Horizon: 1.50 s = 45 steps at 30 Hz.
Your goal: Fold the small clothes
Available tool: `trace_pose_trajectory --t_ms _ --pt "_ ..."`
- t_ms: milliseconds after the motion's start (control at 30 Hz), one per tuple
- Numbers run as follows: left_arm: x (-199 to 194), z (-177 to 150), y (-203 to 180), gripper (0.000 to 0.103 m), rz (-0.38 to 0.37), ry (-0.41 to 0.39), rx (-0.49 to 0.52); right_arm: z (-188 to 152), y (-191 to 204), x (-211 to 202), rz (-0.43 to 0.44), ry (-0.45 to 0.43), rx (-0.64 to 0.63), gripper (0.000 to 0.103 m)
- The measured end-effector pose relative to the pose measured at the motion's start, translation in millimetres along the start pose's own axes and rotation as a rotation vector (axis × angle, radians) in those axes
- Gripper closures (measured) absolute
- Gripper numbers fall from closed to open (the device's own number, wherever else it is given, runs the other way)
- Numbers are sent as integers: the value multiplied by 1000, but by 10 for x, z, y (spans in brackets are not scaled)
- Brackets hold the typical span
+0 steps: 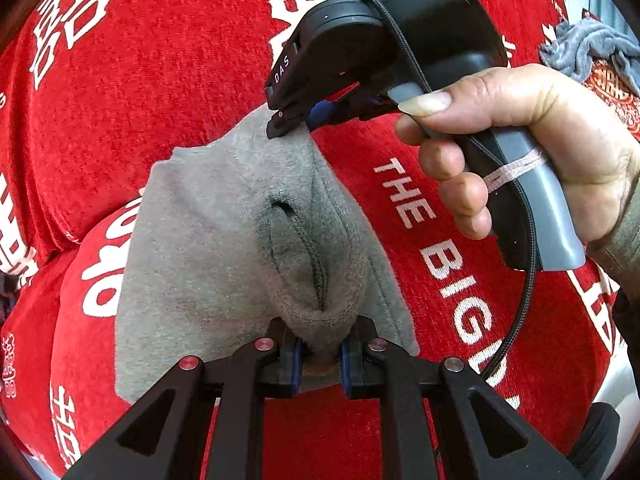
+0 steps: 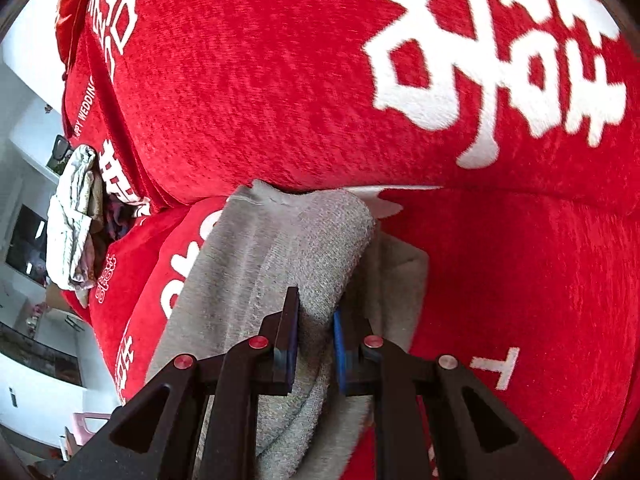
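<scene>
Sofa: seat and backrest draped in a red plush cover printed with white characters and the words "THE BIG DAY". On the seat: one small grey garment, partly lifted; one crumpled blue-grey cloth at the far end; one pale bundled cloth at the opposite end.

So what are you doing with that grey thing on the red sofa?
A person is folding a small grey garment on a red sofa cover printed with white letters. Each hand holds a set of tongs. The left tongs are shut on a bunched edge of the garment, and the right tongs are shut on another edge. More clothes lie in a heap further along the sofa.
</scene>
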<state>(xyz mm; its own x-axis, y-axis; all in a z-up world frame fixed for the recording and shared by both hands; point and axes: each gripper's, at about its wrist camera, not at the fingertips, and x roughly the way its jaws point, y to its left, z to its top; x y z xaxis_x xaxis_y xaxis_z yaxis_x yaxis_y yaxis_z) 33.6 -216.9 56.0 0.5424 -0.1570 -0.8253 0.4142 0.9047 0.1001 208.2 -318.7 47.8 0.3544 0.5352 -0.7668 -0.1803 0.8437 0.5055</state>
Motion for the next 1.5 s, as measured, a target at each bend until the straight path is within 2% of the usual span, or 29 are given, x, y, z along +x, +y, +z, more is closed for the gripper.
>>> trace_pose_trajectory --t_ms 300,467,533,567,600,733,833,967,1100,1200,1267,1333,1367,1400,1433,1500 --pt "147 -5 -79 88 15 16 16 -97 -203 155 -45 17 27 87" --pt "174 -42 -63 87 -1 16 7 -120 -123 173 -78 14 12 85" --pt "159 -46 -43 69 -17 22 0 -119 -115 119 -72 12 28 79" --pt "154 -44 -26 47 -43 25 -6 -127 -111 76 -60 9 34 78" --pt "122 -48 -19 34 -51 21 -16 -144 -92 11 -50 -2 32 76" --pt "-4 -99 -30 34 -49 -1 -10 -235 -2 -261 -53 -60 31 60" --pt "-162 -210 34 34 -74 -10 -4 -351 120 -455 -46 -94 29 57" --pt "-419 -405 296 34 -108 -35 -25 -685 360 -650 -19 -127 -19 56" --pt "-533 -553 790 34 -59 -52 -115 -1027 635 -699 45 -131 -62 56" --pt "-478 -595 1198 34 8 -47 -223 -1235 801 -660 -15 -144 -73 57" --pt "-427 -621 1389 34 9 -40 -284 -1314 841 -582 -23 -130 -64 55" --pt "-372 -635 1485 34 7 -33 -320 -1342 811 -471 -82 -94 -53 53" --pt "-346 -629 1498 34 8 -30 -325 -1363 798 -393 -137 -76 -53 53" --pt "-322 -620 1497 34 12 -27 -327 -1392 779 -328 -154 -55 -54 70" --pt "-309 -623 1496 34 20 -23 -327 -1419 750 -306 -146 -42 -41 97" --pt "-271 -629 1509 34 26 -16 -328 -1504 661 -403 -97 -89 5 97"
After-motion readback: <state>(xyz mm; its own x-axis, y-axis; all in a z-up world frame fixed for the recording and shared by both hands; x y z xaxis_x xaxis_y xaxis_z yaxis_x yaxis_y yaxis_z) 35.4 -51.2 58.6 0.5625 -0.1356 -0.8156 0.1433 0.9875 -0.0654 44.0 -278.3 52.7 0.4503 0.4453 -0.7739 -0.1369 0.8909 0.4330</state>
